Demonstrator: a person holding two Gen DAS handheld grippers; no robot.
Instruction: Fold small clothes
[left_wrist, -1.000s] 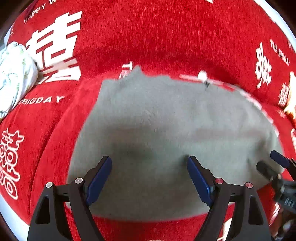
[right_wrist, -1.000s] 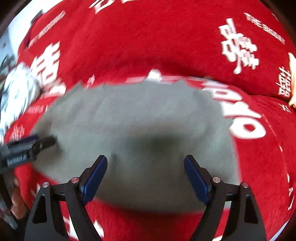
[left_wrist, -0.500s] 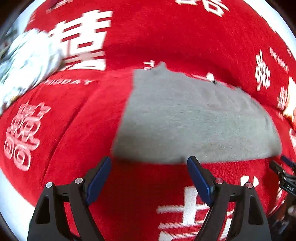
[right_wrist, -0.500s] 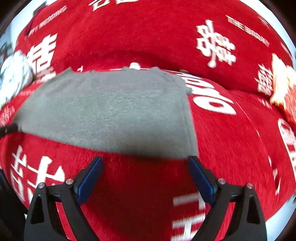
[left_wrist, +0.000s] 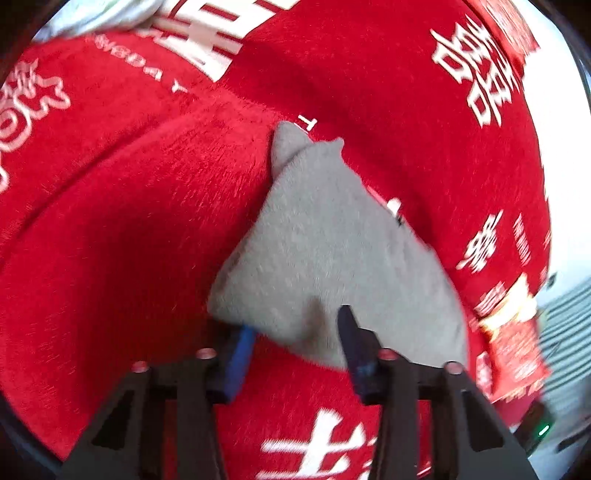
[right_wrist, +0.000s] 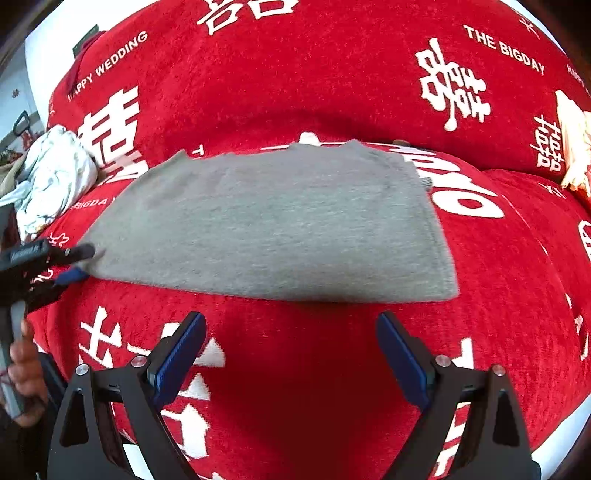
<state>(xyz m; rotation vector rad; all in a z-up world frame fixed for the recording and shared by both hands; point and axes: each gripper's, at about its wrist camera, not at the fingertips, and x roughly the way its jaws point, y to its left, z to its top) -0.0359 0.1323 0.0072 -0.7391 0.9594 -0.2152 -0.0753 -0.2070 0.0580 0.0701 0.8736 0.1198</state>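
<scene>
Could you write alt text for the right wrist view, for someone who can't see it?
A folded grey garment lies flat on a red sofa cover printed with white wedding lettering. The right gripper hangs open just in front of it, while the left gripper straddles its left corner, one finger above and one below.

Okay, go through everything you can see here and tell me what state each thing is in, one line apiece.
Grey garment: folded, lying flat on the red cover, its left corner between the left claw's fingers.
Left claw: partly closed around that corner; firm grip cannot be told.
Right claw: open, empty, short of the garment's near edge.
Red cover: spread out under the garment.
White cloth: crumpled, at the left.
</scene>
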